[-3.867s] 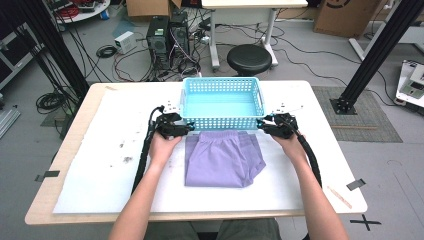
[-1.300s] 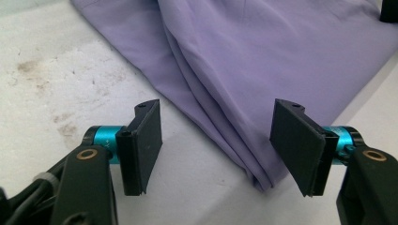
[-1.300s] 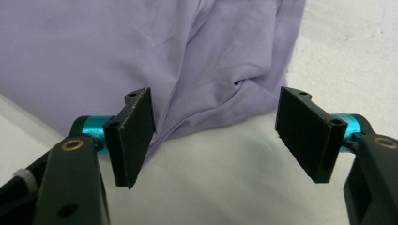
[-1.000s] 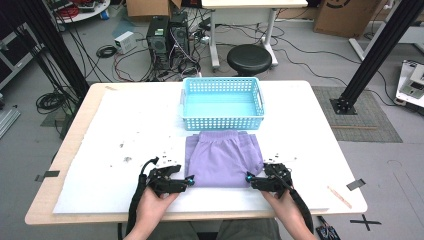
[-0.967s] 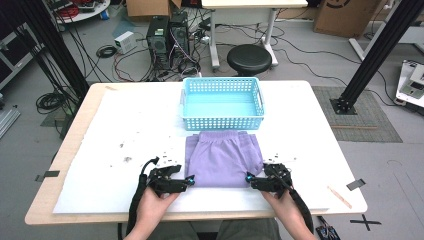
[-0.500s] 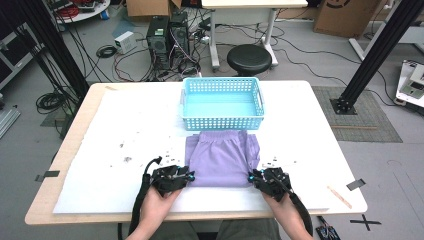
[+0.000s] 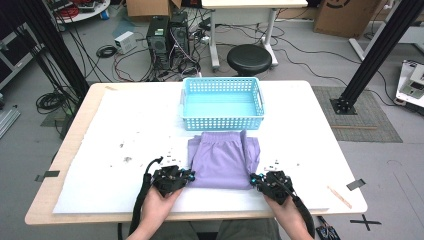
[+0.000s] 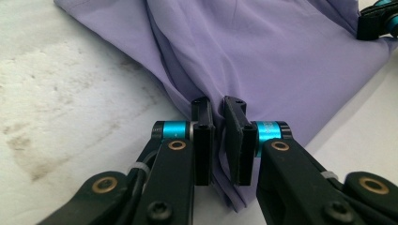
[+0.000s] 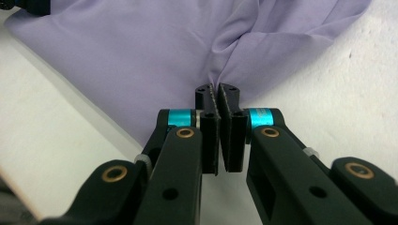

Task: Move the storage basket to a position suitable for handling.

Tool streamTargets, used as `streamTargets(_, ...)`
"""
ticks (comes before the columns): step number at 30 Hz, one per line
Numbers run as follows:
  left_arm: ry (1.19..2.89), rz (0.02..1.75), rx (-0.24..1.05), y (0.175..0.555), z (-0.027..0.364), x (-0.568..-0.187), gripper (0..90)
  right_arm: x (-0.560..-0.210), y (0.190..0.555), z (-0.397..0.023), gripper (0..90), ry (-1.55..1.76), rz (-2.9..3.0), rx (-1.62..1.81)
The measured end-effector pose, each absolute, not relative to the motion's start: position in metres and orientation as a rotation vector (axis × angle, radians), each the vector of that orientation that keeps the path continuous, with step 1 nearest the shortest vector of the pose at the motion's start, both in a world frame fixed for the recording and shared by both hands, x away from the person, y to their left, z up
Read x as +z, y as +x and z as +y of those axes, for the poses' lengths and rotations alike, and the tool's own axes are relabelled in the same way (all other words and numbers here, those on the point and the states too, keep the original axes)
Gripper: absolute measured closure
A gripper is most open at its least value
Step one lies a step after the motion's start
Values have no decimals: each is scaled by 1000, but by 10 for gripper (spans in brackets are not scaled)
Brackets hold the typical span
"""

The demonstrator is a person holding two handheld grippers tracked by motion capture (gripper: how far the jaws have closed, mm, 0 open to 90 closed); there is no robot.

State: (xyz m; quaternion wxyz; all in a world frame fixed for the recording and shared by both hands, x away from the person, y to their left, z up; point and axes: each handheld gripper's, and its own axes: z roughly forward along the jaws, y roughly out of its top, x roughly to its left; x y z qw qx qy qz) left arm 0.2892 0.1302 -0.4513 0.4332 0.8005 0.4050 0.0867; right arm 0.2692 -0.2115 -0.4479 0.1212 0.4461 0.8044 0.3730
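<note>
Purple garment lies flat on the white desk, folded, just on my side of the blue basket; its far edge sits almost against the basket's near wall. Long axis runs from me toward the basket.

I have the left claw on the near left corner of the cloth and the right claw on the near right corner. Both have just been closing; in the left gripper view a pinch of fabric sits between the jaws, and in the right gripper view the pads meet on a gathered fold. Both clamped on cloth, then.

What matters next: the garment stretches away from both claws, toward the basket. Each hand is equally near its own corner. My guess is a forward fold, near edge carried over the far one.
</note>
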Motion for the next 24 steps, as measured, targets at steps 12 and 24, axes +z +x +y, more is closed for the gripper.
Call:
streamTargets(12,2026,958,186,270,122,-450,820,-447,252,-223,881,1308,2354,1102)
streamTargets(24,2048,913,163,253,114,-450,819,-446,234,-234,881,1312,2346,1110)
